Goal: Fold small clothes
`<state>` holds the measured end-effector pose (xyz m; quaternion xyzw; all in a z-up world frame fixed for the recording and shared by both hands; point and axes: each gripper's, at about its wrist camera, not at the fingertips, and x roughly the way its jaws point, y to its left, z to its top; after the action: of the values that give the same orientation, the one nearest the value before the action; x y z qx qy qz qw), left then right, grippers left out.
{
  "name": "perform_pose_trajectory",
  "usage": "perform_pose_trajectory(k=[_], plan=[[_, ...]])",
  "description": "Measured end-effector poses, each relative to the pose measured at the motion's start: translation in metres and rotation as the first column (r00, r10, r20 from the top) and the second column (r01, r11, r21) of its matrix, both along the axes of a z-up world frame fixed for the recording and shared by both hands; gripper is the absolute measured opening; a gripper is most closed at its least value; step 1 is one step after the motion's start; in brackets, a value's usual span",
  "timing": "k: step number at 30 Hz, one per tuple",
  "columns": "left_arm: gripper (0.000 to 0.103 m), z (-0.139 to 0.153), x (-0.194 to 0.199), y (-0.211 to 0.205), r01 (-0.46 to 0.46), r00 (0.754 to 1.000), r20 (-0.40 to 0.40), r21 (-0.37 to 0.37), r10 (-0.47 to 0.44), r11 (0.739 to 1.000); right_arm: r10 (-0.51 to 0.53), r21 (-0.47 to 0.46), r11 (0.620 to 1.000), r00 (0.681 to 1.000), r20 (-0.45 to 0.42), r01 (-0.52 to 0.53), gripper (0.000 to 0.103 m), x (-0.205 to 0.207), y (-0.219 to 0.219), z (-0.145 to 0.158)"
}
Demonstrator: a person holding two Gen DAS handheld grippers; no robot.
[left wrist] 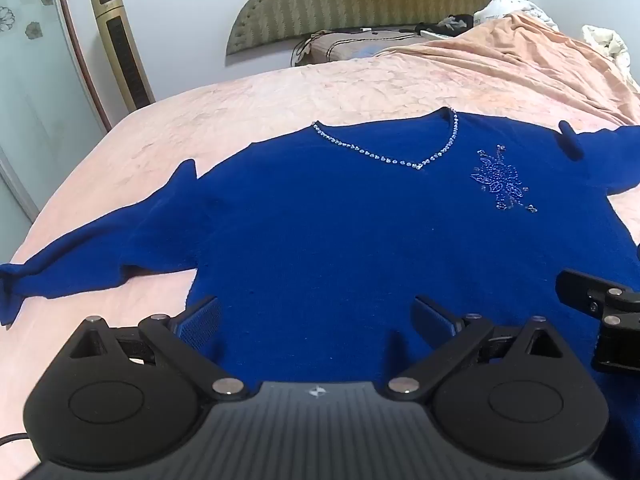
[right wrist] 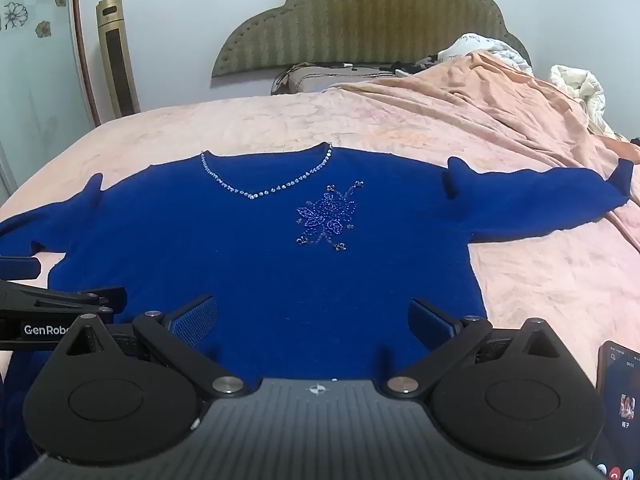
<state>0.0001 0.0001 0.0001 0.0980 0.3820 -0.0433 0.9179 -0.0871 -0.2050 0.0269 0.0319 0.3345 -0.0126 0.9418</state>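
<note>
While a blue sweater (left wrist: 340, 240) lies spread flat, front up, on the pink bedspread (left wrist: 240, 112) with both sleeves stretched sideways, you hold your left gripper (left wrist: 316, 320) and right gripper (right wrist: 312, 320) side by side above its hem, jaws spread wide, gripping nothing. A phone (right wrist: 618, 408) rests at the bed's near right edge.

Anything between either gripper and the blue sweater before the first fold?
Nothing visible. The blue sweater lies flat on the pink bedspread, sleeves spread out. The left gripper and right gripper are both open above its lower part, with only sweater fabric showing between their fingers. A phone sits beside the right gripper, off the sweater.
</note>
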Motion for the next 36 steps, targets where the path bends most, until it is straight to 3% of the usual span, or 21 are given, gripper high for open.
perform_pose_trajectory(k=[14, 30, 36], plan=[[0.102, -0.003, 0.009, 0.015, 0.009, 1.0, -0.02, -0.029, -0.01, 1.0, 0.0, 0.004, 1.0, 1.0, -0.007, 0.0, 0.103, -0.001, 0.001, 0.001], [0.102, -0.003, 0.009, -0.003, 0.002, 1.0, -0.026, -0.008, -0.002, 1.0, -0.003, 0.022, 1.0, 1.0, -0.018, 0.004, 0.103, -0.002, -0.007, -0.004], [0.102, -0.002, 0.019, -0.004, -0.019, 0.999, -0.032, -0.039, 0.018, 0.999, -0.014, 0.025, 1.0, 1.0, -0.018, 0.015, 0.103, -0.001, -0.011, -0.004]])
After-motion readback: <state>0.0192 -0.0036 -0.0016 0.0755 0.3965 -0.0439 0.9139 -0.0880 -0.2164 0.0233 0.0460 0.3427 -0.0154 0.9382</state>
